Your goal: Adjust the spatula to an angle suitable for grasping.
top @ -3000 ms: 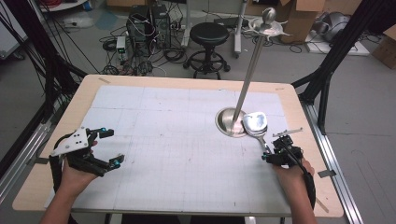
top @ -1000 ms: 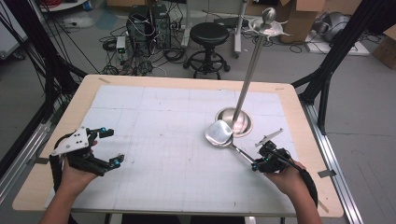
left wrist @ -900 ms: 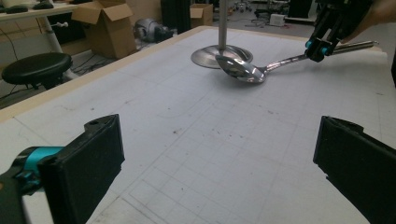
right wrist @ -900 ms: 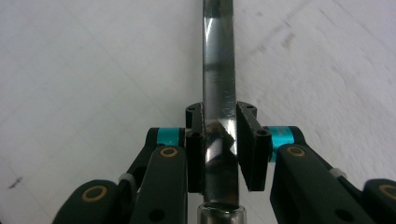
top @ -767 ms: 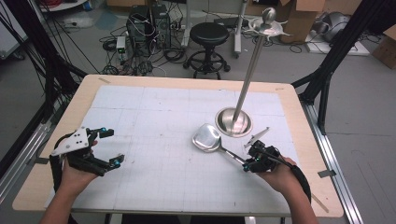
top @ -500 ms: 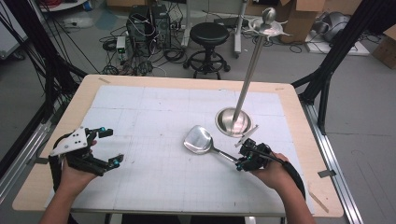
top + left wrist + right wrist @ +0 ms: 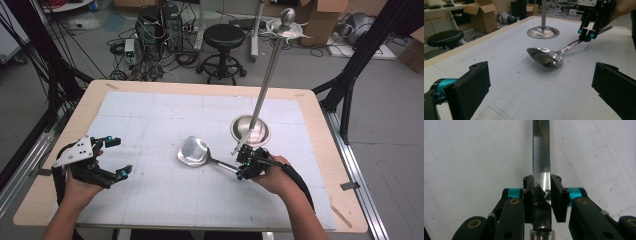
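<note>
A large shiny metal spoon (image 7: 194, 151) lies near the middle of the white gridded mat (image 7: 150, 120), bowl toward the left and handle slanting up to the right. My right gripper (image 7: 243, 162) is shut on its handle (image 7: 541, 157), both pads pressed against the flat strip. In the left gripper view the spoon (image 7: 544, 57) has its bowl down at the mat, with the right gripper (image 7: 586, 35) holding the raised handle end. At the mat's left side my left gripper (image 7: 119, 157) stands open, its jaws wide apart and holding nothing (image 7: 544, 87).
A metal stand with a round dished base (image 7: 250, 130) and a tall thin pole (image 7: 265, 80) sits just behind the right gripper. The wooden table edge (image 7: 320, 130) borders the mat. Beyond the table are a stool (image 7: 221, 37), cables and boxes.
My right gripper has carried the spoon leftward and toward the person, from beside the stand's base to the middle of the mat. The left gripper has stayed still and open.
</note>
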